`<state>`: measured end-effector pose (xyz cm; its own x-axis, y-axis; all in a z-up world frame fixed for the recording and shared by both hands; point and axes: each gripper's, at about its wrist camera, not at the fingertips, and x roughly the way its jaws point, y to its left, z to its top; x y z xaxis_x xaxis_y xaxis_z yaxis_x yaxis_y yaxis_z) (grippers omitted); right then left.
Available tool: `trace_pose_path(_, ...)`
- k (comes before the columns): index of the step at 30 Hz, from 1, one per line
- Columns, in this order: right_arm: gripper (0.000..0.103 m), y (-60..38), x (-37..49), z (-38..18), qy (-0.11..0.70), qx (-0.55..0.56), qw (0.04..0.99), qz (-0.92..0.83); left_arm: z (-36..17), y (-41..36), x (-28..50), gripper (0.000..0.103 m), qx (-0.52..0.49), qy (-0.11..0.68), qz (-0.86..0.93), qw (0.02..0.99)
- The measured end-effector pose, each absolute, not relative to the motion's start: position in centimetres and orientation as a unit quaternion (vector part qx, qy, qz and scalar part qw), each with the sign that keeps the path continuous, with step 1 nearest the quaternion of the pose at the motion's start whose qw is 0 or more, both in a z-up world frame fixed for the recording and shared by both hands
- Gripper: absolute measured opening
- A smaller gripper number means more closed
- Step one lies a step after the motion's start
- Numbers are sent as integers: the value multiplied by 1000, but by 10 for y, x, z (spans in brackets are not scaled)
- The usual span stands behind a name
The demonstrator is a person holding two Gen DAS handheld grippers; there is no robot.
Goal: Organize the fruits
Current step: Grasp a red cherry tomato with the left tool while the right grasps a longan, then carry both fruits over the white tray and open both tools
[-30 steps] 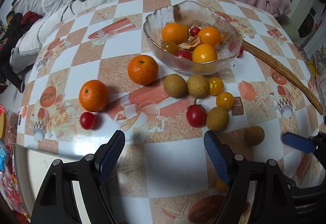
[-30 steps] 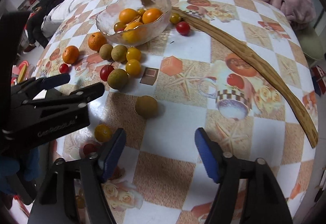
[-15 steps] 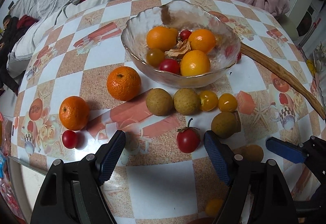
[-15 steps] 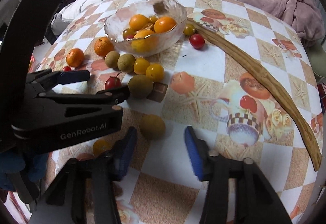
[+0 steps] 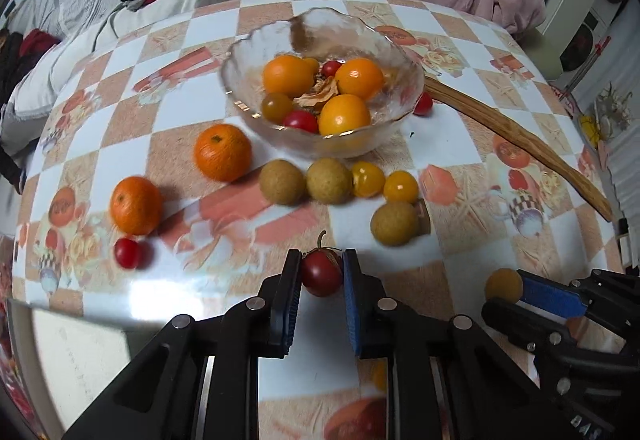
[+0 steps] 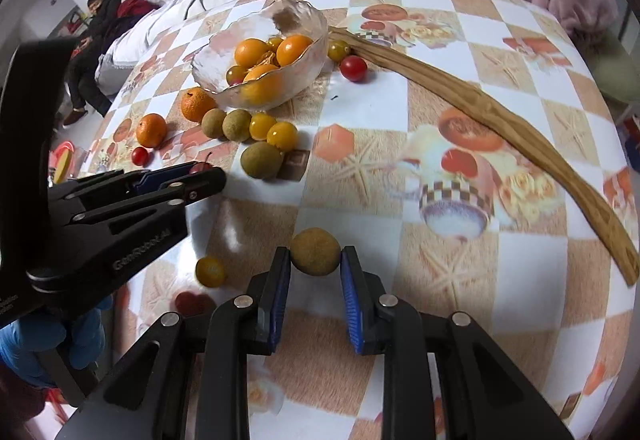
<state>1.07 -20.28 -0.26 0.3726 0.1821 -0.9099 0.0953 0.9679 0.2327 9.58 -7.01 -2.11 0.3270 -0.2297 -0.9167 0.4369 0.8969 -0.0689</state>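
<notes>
Your left gripper point(image 5: 321, 272) has just closed its jaws on the stemmed red tomato point(image 5: 321, 274), both pads pressing its sides, near the tabletop's point(image 5: 400, 143) near edge. Your right gripper point(image 6: 315, 268) has just been closing too and now pinches the brown longan point(image 6: 315, 251), also by the near edge. The glass bowl point(image 5: 256, 51) sits toward the far edge holding oranges and small tomatoes. In front of it lie two mandarins point(image 5: 223, 151), three more longans point(image 5: 329, 180) and two yellow tomatoes point(image 5: 401, 186); a wooden stick point(image 5: 516, 135) runs toward the right edge.
</notes>
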Motion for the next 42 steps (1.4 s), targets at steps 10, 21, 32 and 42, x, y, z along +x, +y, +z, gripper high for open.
trace_pose_path(10,28,-176,-6,14,565,125,814,42,8,-12,69,22,66,537,-184,821)
trace_pose_path(21,28,-86,8,30,564,100,813,102,20,83,50,22,51,535,-126,834)
trace_pose_path(32,28,8,38,24,575,73,799,156,1,159,46,22,46,554,-65,829)
trace_pose_path(42,28,42,62,-6,605,46,781,150,-22,184,50,22,51,572,-39,818)
